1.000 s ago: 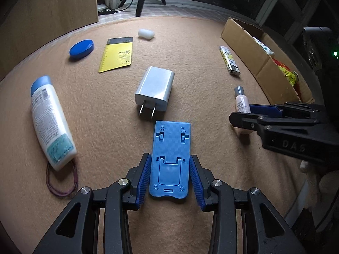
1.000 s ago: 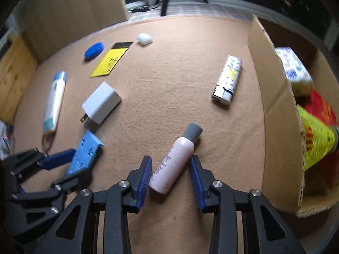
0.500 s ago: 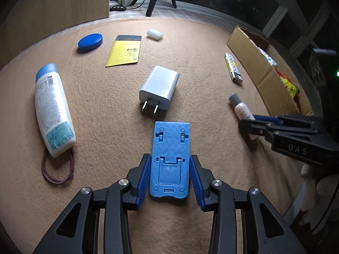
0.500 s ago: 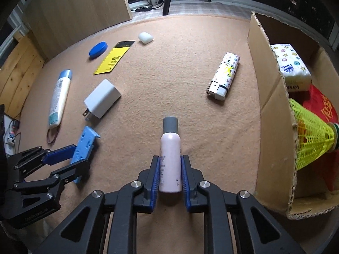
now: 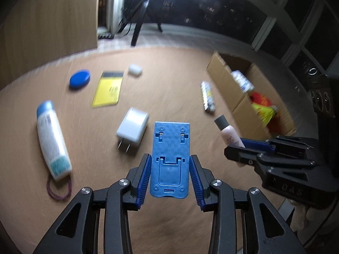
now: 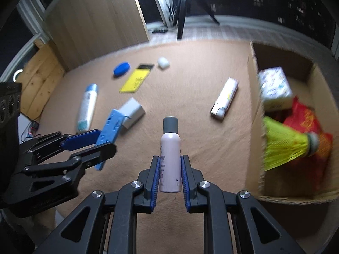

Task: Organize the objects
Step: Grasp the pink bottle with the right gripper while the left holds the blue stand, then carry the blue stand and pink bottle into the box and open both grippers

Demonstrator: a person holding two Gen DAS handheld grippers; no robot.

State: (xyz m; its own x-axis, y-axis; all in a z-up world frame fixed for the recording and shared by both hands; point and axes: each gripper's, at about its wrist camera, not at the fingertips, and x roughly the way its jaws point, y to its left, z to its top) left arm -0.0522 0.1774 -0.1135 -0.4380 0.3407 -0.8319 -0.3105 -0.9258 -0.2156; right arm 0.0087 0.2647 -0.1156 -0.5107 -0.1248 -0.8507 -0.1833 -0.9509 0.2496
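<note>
The left gripper [image 5: 169, 175] clamps a flat blue plastic phone stand [image 5: 170, 158] clear of the tan felt-covered table [image 5: 169, 222]. The right gripper [image 6: 169, 176] is closed on a small pink bottle with a grey cap [image 6: 170, 154], also off the felt. Farther out lie a white wall charger [image 5: 133, 127], a white lotion bottle with a blue cap [image 5: 52, 139] and a patterned lighter [image 6: 225, 97], all smeared by motion blur. The open cardboard box [image 6: 253, 110] at right is cut off by the picture's edge; its contents are hard to make out.
</note>
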